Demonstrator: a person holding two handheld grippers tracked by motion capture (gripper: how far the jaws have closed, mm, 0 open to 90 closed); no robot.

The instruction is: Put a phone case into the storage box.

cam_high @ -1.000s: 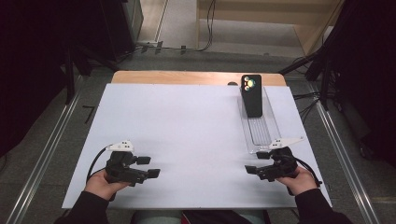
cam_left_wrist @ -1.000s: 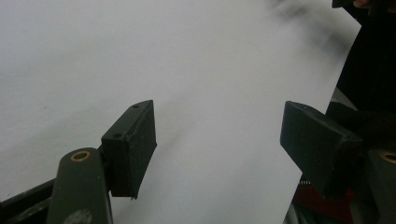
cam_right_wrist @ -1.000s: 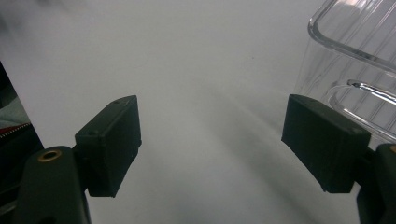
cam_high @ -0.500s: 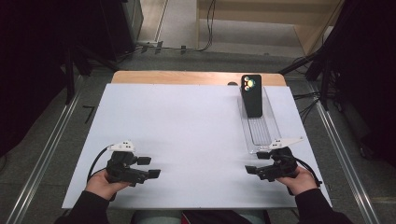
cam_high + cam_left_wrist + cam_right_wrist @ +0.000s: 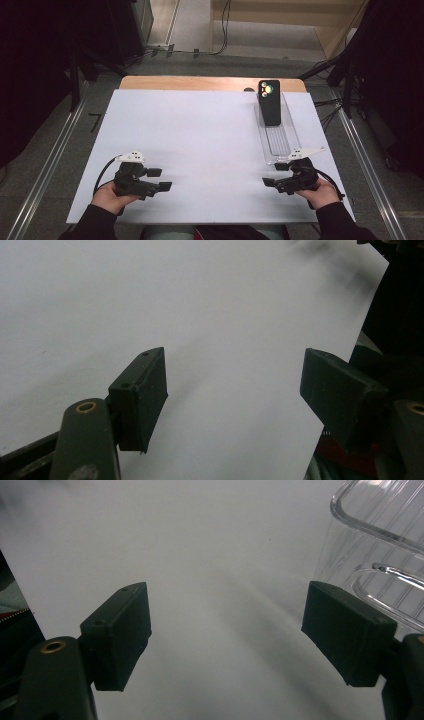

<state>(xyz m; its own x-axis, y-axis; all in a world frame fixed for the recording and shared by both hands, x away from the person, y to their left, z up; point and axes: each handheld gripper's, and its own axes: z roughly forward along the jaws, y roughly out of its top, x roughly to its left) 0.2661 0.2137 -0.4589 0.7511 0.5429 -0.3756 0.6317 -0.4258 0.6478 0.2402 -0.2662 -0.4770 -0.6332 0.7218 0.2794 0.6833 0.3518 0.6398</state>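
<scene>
A black phone (image 5: pixel 269 102) with a coloured camera cluster rests at the far end of a long clear plastic tray (image 5: pixel 278 136) on the right side of the white table (image 5: pixel 200 135). My left gripper (image 5: pixel 161 179) sits low at the front left, pointing right, open and holding nothing; in the left gripper view its gap (image 5: pixel 235 390) frames bare white surface. My right gripper (image 5: pixel 270 182) sits at the front right, just short of the tray's near end, pointing left and open. In the right gripper view its gap (image 5: pixel 225 630) is over bare table, with the clear tray (image 5: pixel 380 535) at the upper right.
The white sheet covers a wooden tabletop (image 5: pixel 200 82) whose back edge shows. Metal rails (image 5: pixel 50 160) run along both sides of the table. Cables (image 5: pixel 220 47) lie on the floor behind.
</scene>
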